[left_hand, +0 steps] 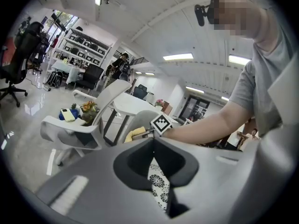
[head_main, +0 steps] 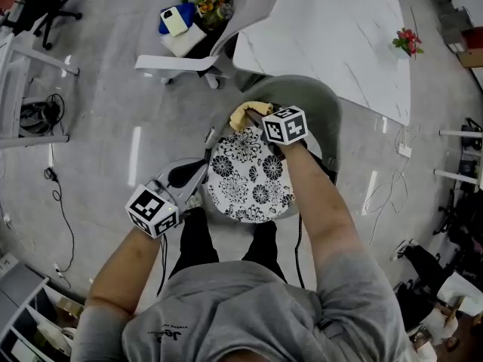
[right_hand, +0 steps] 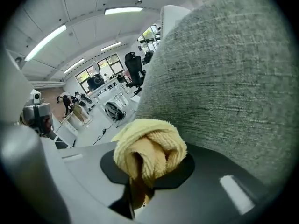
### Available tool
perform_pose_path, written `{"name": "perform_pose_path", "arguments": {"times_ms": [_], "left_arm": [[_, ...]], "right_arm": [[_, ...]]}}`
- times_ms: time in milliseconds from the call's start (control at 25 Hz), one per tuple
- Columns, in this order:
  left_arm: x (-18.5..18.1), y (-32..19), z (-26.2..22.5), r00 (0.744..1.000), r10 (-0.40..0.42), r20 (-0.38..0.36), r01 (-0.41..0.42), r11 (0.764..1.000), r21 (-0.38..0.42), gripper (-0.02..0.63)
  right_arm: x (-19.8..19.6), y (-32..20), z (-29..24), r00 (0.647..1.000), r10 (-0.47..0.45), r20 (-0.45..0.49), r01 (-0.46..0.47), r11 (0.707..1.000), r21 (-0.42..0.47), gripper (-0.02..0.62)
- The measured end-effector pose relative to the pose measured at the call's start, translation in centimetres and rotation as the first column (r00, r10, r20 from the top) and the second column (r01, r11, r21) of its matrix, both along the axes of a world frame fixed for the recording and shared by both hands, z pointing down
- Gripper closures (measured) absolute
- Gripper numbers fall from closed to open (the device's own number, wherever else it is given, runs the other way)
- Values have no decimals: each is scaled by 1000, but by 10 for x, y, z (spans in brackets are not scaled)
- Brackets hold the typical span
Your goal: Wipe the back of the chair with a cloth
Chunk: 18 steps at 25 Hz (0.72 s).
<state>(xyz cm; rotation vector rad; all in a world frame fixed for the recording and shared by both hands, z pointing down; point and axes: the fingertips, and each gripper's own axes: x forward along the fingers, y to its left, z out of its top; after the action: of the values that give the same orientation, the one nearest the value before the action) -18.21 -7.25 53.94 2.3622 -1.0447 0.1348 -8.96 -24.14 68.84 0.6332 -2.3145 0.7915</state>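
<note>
Person wears grey short-slv T-shirt (head_main: pixel 249 308) w/ small dark chest print, plus black trousers (head_main: pixel 195 243). Left tongs (head_main: pixel 198 188) & right tongs (head_main: pixel 255 113) have grey bodies, each w/ a white cube of black sq. markers: left cube (head_main: pixel 153 211), right cube (head_main: pixel 285 125). Thin black cable (head_main: pixel 299 247) hangs below right forearm.

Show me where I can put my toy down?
The white table is bare except flowers at its right edge. The floor left of the chair is open. Crowded: the cushion, between the left hand-held gripper and right hand-held gripper.
</note>
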Motion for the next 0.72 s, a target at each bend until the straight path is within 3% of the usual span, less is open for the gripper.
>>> {"name": "perform_pose_path", "arguments": {"times_ms": [160,280,520,720], "left_arm": [[8,-8,0,1000,8,1,-8,1000,0,548],[18,-18,-2,1000,16,-2,-16,1000,2,548],[50,-32,-5,998,52,-18,-52,999,6,548],[84,-35,-6,997,77,-31,-77,997,3,548]], "right_arm": [[30,-16,7,990,142,-10,-142,990,-14,535],[68,-32,10,952,307,-12,-307,951,-34,535],[171,-43,12,801,598,-14,-597,798,-88,535],[245,-25,3,660,751,6,-744,654,-138,537]]}}
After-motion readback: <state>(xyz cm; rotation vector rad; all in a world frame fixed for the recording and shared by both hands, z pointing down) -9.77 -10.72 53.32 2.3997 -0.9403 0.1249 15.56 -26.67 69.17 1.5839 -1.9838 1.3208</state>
